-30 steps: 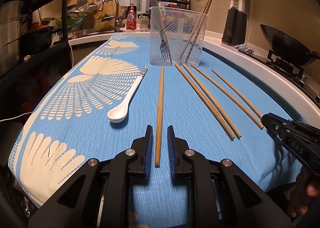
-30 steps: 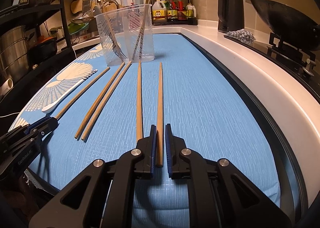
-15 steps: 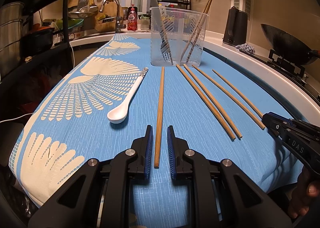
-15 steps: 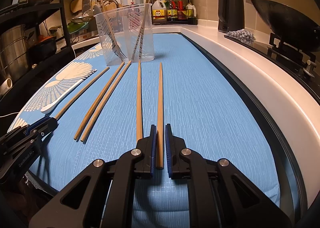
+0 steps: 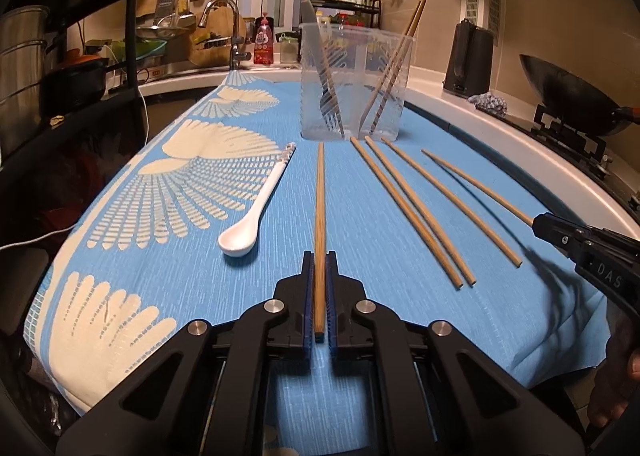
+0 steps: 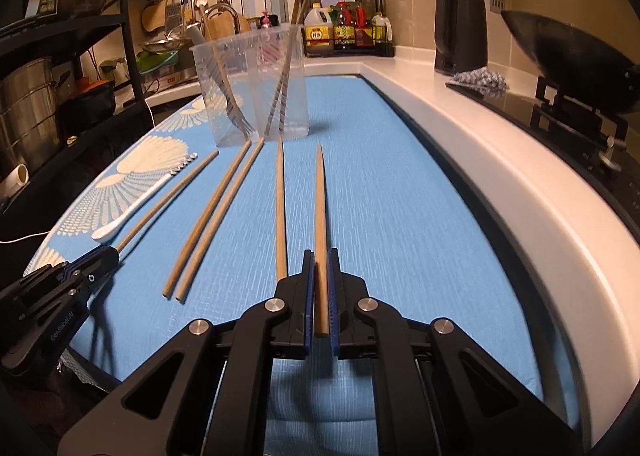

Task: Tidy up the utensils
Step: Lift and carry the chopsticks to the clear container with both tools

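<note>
Several wooden chopsticks lie lengthwise on the blue cloth point(image 5: 400, 316). My left gripper point(image 5: 320, 256) is closing on the near end of the leftmost chopstick point(image 5: 320, 196), and its blue pads press against it. My right gripper point(image 6: 320, 254) is closing on the rightmost chopstick point(image 6: 320, 200) the same way. Each gripper shows in the other's view: the right gripper point(image 5: 538, 222) and the left gripper point(image 6: 114, 252). Between them lie a loose chopstick point(image 6: 281, 208) and a pair point(image 6: 216, 220). A white spoon point(image 5: 256, 216) rests to the left. The clear container point(image 5: 356, 84) behind holds a fork and two chopsticks.
A black wok point(image 5: 572, 96) sits on the stove at right, past the white counter rim point(image 6: 500, 184). A dark kettle point(image 5: 472, 56) and a bottle rack point(image 6: 348, 32) stand at the back. Left of the cloth are a faucet point(image 5: 224, 16) and a shelf with pots point(image 5: 24, 56).
The left jaws have narrowed onto the chopstick that lay between them. The right jaws have tightened slightly on theirs. Neither hand has shifted noticeably.
</note>
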`<action>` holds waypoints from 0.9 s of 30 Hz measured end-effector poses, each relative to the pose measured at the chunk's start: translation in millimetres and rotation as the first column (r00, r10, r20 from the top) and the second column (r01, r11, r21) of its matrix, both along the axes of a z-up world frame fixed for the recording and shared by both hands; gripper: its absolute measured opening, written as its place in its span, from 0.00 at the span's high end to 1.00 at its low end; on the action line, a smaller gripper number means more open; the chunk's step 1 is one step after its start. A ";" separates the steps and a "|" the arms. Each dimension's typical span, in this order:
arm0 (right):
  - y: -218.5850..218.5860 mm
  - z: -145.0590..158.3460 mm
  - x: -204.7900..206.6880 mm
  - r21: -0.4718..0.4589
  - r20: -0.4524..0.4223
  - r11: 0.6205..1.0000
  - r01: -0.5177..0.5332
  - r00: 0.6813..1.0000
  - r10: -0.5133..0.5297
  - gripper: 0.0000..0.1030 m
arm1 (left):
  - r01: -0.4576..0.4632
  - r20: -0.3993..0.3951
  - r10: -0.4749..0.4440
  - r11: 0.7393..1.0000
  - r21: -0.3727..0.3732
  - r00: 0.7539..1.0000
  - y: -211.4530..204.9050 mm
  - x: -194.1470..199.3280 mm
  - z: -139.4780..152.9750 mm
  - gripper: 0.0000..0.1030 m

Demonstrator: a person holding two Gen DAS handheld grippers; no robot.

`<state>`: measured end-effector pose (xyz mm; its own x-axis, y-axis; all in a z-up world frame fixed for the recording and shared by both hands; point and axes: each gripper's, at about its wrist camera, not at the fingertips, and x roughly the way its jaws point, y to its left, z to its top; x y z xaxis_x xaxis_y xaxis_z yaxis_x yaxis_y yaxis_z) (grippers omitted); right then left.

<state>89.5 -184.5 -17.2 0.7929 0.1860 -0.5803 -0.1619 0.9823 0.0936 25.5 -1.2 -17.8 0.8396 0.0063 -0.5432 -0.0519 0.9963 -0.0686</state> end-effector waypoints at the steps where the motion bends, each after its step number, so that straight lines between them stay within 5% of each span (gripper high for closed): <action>1: -0.5 5.4 -2.1 0.000 0.009 1.000 0.000 1.000 0.000 0.94 | 0.002 0.010 -0.002 1.000 0.002 1.000 -0.3 -1.6 3.2 0.95; 10: -4.0 51.2 -23.0 0.002 0.085 1.000 -0.011 0.996 0.011 0.94 | 0.012 0.119 -0.014 1.000 0.014 0.993 2.4 -20.4 41.2 0.95; 27: -21.1 154.4 -6.9 0.108 0.219 0.992 -0.065 0.975 0.040 0.94 | 0.093 0.234 -0.069 0.992 -0.091 0.970 28.9 -0.9 123.3 0.95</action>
<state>82.6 -205.6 137.2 0.8846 0.2855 -0.3686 -0.2416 0.9569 0.1613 24.6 27.7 105.5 0.9375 -0.1114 -0.3297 0.0575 0.9839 -0.1690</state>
